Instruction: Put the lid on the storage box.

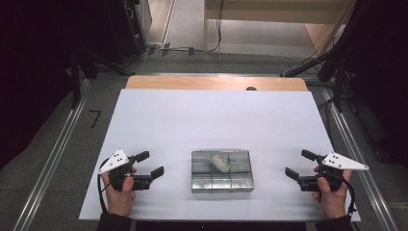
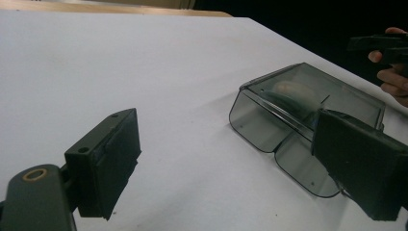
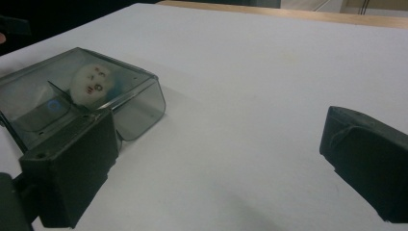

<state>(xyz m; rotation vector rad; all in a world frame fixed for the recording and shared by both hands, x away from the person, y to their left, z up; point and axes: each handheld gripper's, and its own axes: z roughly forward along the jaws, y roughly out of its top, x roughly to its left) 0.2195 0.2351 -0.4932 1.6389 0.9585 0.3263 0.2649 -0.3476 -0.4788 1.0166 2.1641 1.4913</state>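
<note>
Both hands come in from the near edge, each gripping a gripper from below, knuckles up. The left gripper [image 1: 150, 164] points right and slightly away, its jaws spread wide with nothing between them. The right gripper [image 1: 300, 164] points left, mirroring it, its jaws likewise wide apart and empty.

Surface: white table top [image 1: 192, 115], filling the middle of the high view, a bare wooden strip [image 1: 216, 83] along its upper edge.
On it: clear compartment box [image 1: 222, 171], lower centre, lying flat.
</note>
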